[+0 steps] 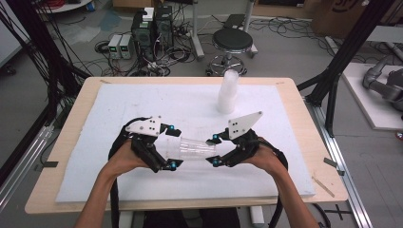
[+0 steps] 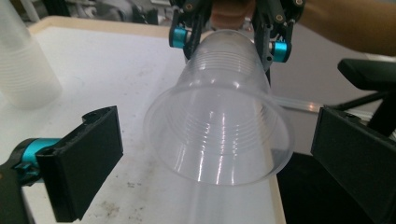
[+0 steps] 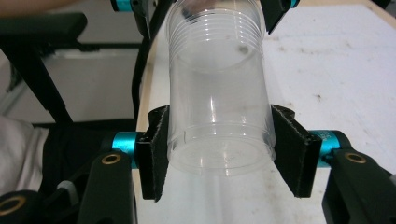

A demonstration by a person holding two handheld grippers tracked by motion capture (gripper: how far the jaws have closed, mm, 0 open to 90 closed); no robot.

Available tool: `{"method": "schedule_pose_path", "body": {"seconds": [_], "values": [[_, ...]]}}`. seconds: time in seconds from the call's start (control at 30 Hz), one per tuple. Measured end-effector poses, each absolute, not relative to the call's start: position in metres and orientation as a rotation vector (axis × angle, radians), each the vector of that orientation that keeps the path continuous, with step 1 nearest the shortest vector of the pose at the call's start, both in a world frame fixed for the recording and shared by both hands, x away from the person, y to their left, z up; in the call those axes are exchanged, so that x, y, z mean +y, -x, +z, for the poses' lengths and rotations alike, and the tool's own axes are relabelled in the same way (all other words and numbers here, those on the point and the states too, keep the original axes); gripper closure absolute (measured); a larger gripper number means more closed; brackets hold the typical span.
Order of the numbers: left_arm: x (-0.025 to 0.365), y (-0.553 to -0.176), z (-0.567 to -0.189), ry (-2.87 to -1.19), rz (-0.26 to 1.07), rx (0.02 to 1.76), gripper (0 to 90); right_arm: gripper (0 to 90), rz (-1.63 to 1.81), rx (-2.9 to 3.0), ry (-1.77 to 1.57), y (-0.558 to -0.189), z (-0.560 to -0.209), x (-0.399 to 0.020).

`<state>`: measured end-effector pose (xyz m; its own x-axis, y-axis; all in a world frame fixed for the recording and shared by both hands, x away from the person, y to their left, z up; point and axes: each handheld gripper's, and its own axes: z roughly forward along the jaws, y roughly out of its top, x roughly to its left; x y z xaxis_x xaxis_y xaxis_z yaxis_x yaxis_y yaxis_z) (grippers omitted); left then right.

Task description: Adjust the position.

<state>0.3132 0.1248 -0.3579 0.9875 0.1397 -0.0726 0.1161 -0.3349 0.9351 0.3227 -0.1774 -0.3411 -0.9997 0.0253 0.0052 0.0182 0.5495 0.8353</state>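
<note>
a: right gripper (image 3: 219, 154) has its pads pinched on the base of the clear cup (image 3: 217, 102), cup held level over the white mat (image 1: 142, 102).
b: left gripper (image 2: 215, 158)?
a: jaws wide, flanking the rim, no contact. thin wall could crush or slip out if it bumps the rim.

No legible text, label or number anywhere.
</note>
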Motion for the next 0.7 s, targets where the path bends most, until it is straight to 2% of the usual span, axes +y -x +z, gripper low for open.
{"method": "schedule_pose_path", "body": {"seconds": [0.1, 0.7], "values": [[0.128, -0.312, -0.363, -1.872, 0.049, 0.206, 2.2, 42.9, 1.541, 2.726, -0.05, -0.322, -0.345, -0.181], [0.126, -0.305, -0.387, -1.719, 0.007, 0.225, 2.2, 42.8, 1.777, 2.597, -0.061, -0.32, -0.363, -0.186]]}}
